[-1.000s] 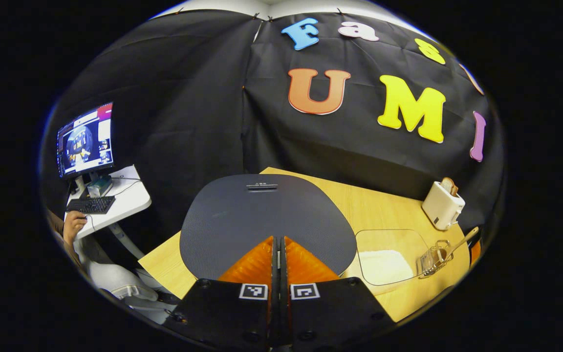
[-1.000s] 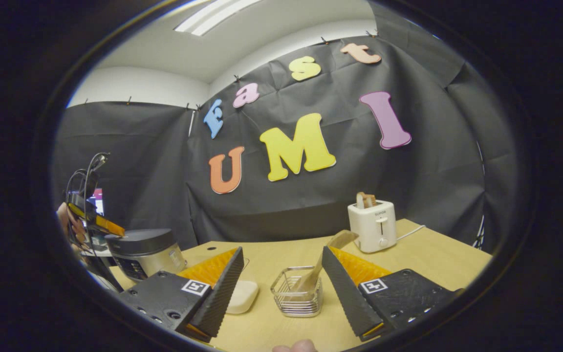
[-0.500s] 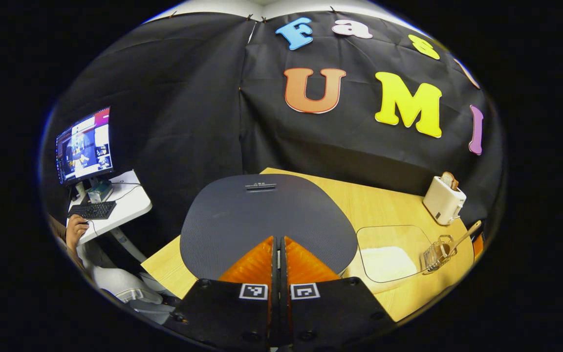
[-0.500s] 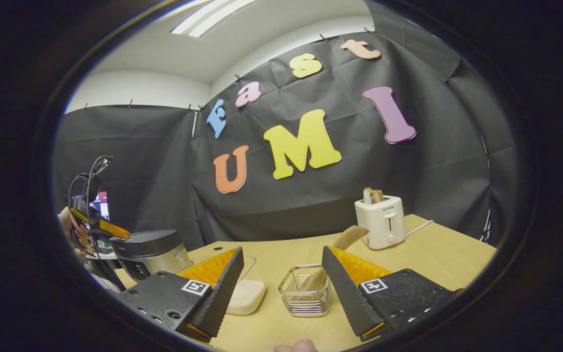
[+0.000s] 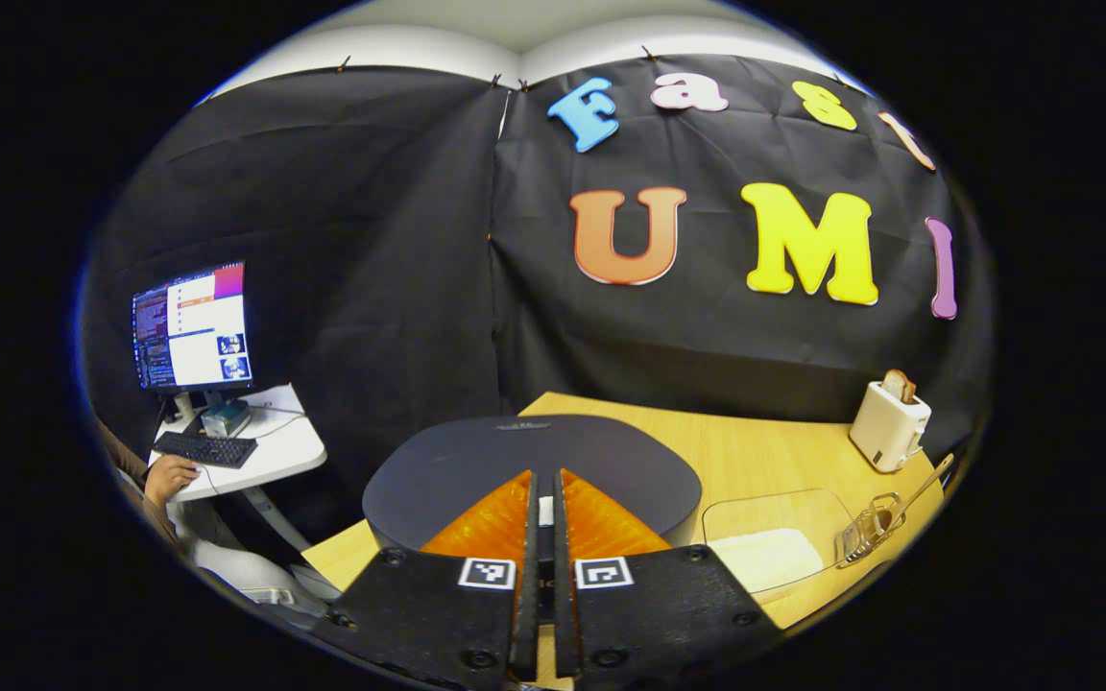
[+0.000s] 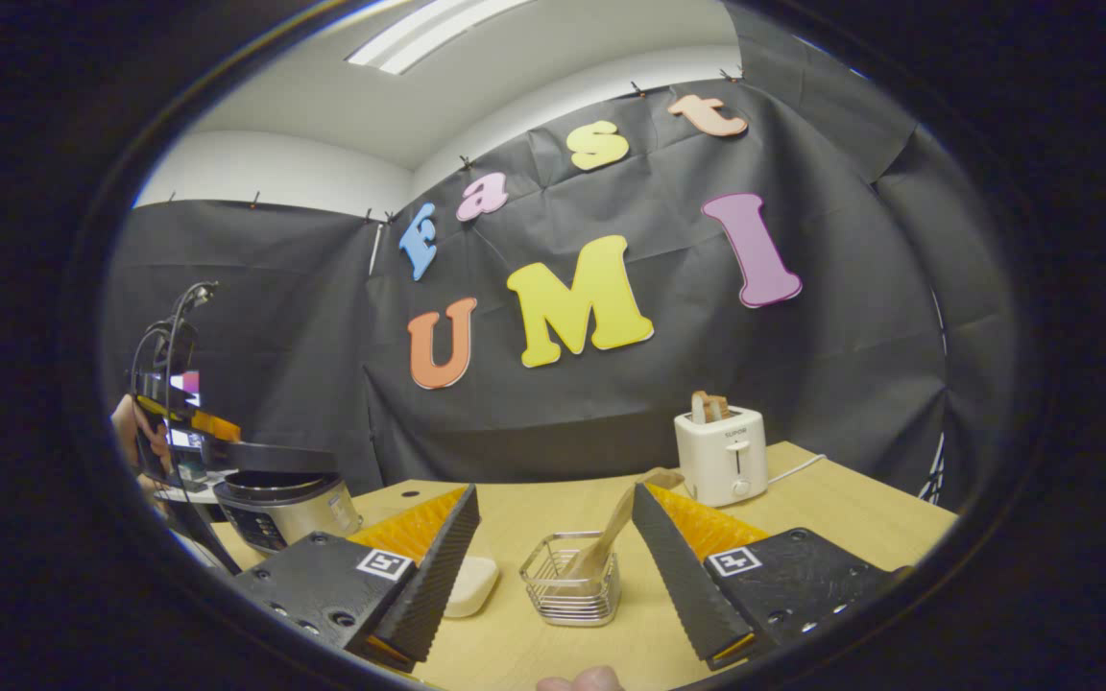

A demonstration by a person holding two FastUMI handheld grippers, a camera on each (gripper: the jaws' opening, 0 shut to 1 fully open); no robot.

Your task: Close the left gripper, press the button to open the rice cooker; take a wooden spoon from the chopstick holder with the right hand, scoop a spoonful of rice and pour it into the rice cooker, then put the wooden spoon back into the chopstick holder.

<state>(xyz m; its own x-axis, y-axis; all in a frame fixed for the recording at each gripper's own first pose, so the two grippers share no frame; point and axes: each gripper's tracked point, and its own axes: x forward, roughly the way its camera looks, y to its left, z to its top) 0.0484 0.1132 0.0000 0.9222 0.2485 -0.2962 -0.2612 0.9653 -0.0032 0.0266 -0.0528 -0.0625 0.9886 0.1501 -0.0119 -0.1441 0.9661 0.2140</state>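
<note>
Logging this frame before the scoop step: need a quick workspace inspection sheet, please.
Surface: wooden table, bare around the items.
Job's things: rice cooker lid ajar; wooden spoon leaning in wire chopstick holder; rice in clear tray.
Clutter: white toaster holding bread.
Grippers: left hand-held gripper shut, at cooker lid; right hand-held gripper open, framing the holder.
Cables: toaster cord on table.
Surroundings: side desk, monitor, keyboard, a person's hand.

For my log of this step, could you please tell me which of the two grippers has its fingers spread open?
The right gripper, fingers wide apart, faces the chopstick holder. The left gripper has its fingers nearly together at the rice cooker.
</note>
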